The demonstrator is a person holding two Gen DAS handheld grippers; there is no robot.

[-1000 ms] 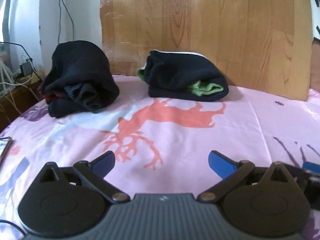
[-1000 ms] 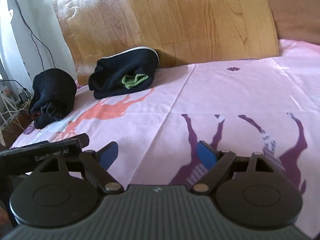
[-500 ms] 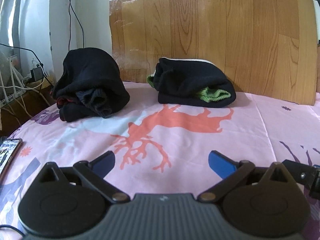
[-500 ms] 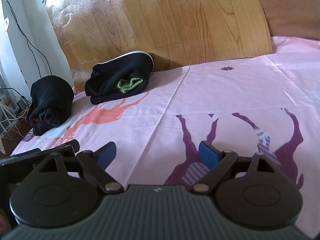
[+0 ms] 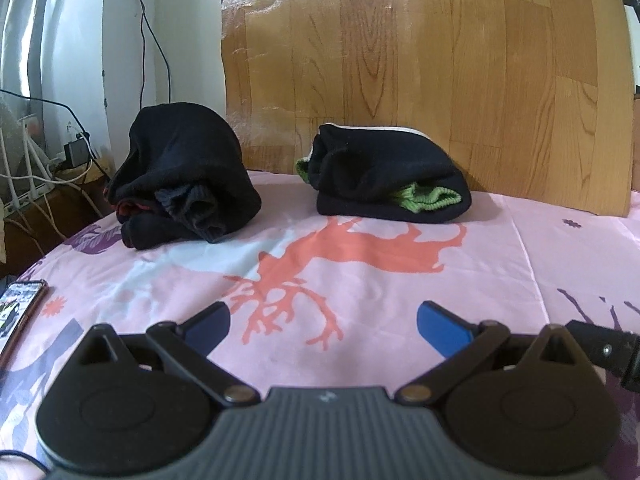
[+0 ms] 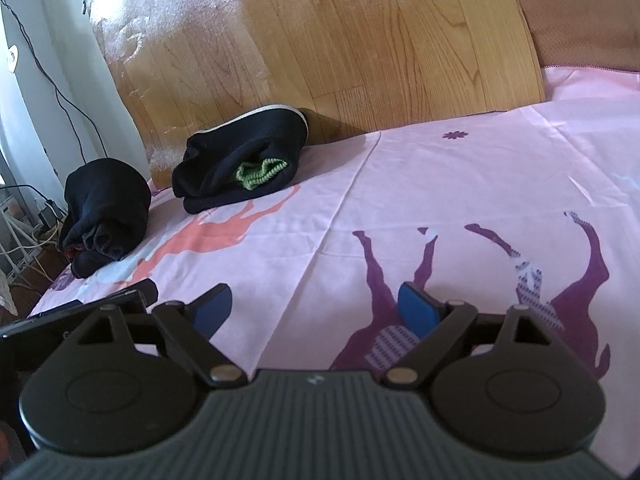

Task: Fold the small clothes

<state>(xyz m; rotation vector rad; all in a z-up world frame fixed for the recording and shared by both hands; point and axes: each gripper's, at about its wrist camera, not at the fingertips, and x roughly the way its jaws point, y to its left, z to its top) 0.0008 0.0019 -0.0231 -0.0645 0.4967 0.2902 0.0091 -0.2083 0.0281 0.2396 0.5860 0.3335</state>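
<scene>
Two folded dark garments lie at the far edge of a pink bed sheet [image 5: 400, 304]. A black bundle with a red edge [image 5: 184, 176] is on the left; it also shows in the right wrist view [image 6: 106, 216]. A black folded garment with green trim [image 5: 384, 176] lies to its right against the wooden board, also in the right wrist view [image 6: 244, 160]. My left gripper [image 5: 324, 326] is open and empty, low over the sheet, well short of both. My right gripper [image 6: 316, 308] is open and empty, further right over purple prints.
A wooden board [image 5: 400, 60] stands behind the clothes. A phone [image 5: 16, 312] lies at the sheet's left edge. Cables and a power adapter [image 5: 76, 152] hang at the left wall. The left gripper's body [image 6: 80, 312] sits beside my right gripper. A brown cushion [image 6: 580, 12] is at far right.
Both grippers have drawn back and risen slightly, so the two bundles sit a little further off and lower in view. Both stay open and empty. The clothes have not moved.
</scene>
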